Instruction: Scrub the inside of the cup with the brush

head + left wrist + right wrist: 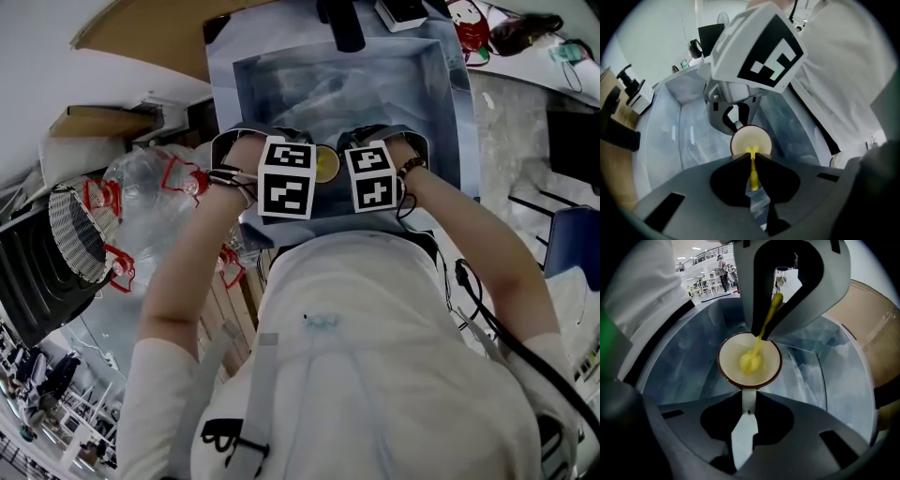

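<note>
Over the sink I hold a cream cup (749, 360) with a brown rim, its mouth facing the right gripper view. My right gripper (748, 397) is shut on the cup's white handle (747, 404). My left gripper (752, 157) is shut on the thin stem of a yellow brush (753, 172). The brush head (751, 362) sits inside the cup against its bottom. In the left gripper view the cup (750, 139) shows just past the jaws. From the head view only a yellow spot of the cup (325, 164) shows between the two marker cubes (286, 178).
A steel sink basin (281, 84) lies under both grippers, with a dark faucet (345, 23) at its far side. Large clear water bottles (150, 202) and a wire basket (75, 234) stand to the left. A wooden counter (141, 28) borders the sink.
</note>
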`<state>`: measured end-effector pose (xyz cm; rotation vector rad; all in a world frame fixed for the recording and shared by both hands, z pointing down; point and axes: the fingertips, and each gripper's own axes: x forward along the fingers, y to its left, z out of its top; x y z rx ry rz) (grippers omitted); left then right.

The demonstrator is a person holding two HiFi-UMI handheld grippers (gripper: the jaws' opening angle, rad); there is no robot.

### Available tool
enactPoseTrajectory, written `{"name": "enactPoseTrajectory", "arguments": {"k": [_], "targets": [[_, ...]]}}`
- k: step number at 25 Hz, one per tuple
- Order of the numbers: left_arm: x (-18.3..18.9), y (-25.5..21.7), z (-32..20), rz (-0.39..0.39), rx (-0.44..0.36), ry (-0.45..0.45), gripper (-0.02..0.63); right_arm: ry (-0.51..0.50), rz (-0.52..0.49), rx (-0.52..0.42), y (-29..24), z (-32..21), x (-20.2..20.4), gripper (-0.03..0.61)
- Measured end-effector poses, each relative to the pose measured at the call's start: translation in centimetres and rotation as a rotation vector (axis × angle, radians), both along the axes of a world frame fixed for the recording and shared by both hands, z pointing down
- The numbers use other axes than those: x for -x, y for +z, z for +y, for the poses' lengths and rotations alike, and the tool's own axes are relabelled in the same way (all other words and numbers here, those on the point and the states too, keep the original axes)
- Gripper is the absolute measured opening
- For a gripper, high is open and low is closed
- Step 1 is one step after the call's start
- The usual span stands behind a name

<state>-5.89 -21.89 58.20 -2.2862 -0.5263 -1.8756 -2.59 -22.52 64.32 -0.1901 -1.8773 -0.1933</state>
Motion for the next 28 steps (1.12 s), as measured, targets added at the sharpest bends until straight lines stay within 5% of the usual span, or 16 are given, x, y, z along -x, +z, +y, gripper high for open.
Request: {"name": "enactPoseTrajectory", "arguments": {"k": [6,12,21,23,28], "targets": [[0.06,0.43,0.71,-0.021,0.079,0.040,0.035,0.011,-0.007,0.013,-0.01,-0.08,0.08,0.066],[-0.03,0.37,0.76,0.038,0.144,-0.064,0.035,0.006,-0.007,0.011,-0.06,-0.06,0.05,0.066],[-0.10,0.29,0.35,0.077,0.132,-0.132,0.035,0.024,-0.013,0.002,-0.02,-0.16,0.03,0.069],[-0.02,0.26,0.33,0.098,0.138,-0.171,0.035,0.044,-0.018,0.018,-0.04,-0.09,0.02,0.153],[0.06,0.20,0.39,0.118,0.117,-0.211,0.035,0.050,-0.013,0.017,-0.16,-0.03,-0.27,0.186]]}}
